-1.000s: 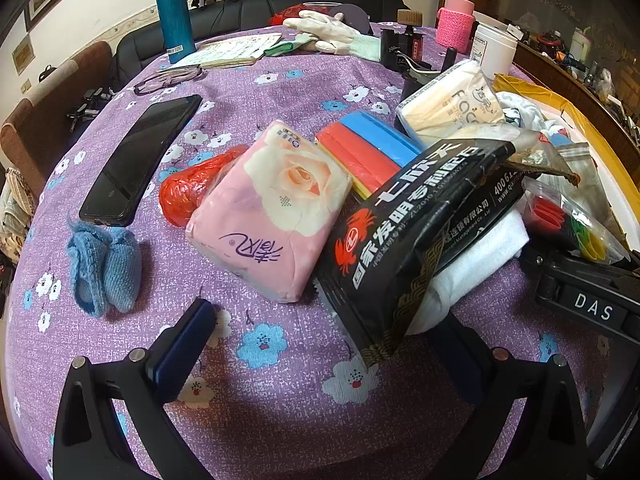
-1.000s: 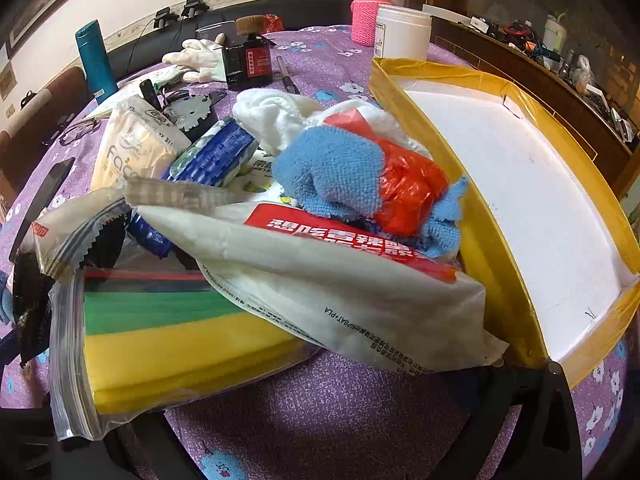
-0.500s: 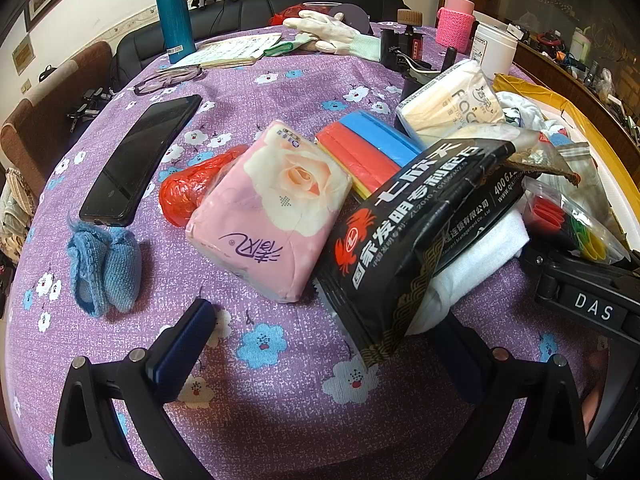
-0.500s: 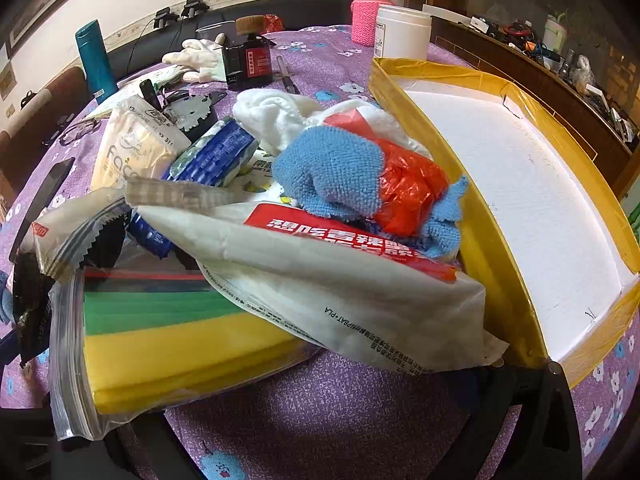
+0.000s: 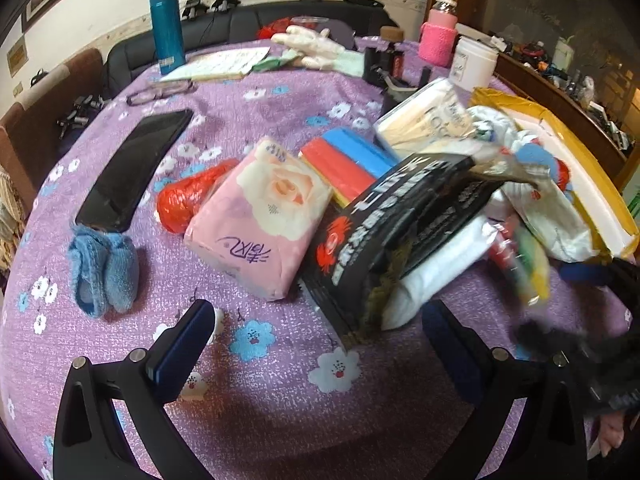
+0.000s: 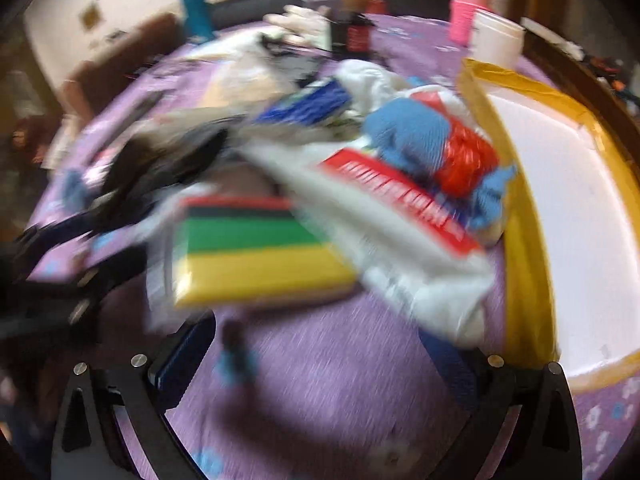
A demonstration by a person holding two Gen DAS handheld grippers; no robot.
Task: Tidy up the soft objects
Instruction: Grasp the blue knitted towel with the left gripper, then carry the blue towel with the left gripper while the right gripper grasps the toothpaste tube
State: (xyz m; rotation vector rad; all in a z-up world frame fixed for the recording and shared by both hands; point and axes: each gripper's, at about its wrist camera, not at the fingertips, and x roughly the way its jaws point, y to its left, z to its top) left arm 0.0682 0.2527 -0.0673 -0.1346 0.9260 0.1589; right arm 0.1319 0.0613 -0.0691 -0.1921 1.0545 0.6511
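Observation:
A heap of soft goods lies on the purple flowered tablecloth (image 5: pixel 280 380). In the left wrist view I see a pink tissue pack (image 5: pixel 260 216), a black packet (image 5: pixel 392 236), red and blue sponges (image 5: pixel 344 160), a red plastic bag (image 5: pixel 184 196) and a blue knitted sock pair (image 5: pixel 102 268). My left gripper (image 5: pixel 320 344) is open just short of the black packet. The right wrist view is blurred: a bagged green-and-yellow sponge stack (image 6: pixel 256 256), a white bag with red label (image 6: pixel 400 220) and a blue cloth (image 6: pixel 408 136). My right gripper (image 6: pixel 316 356) stands open and empty.
A yellow-edged box with white foam lining (image 6: pixel 560 200) lies at the right. A black phone (image 5: pixel 136 168), glasses (image 5: pixel 160 90), a teal flask (image 5: pixel 166 28), white gloves (image 5: pixel 312 44), a pink bottle (image 5: pixel 438 32) and a white tub (image 5: pixel 474 62) stand farther back.
Both grippers have lifted and drawn back from the heap, so it sits farther off in both views. The right view is now motion-blurred and has swung; nothing was taken hold of.

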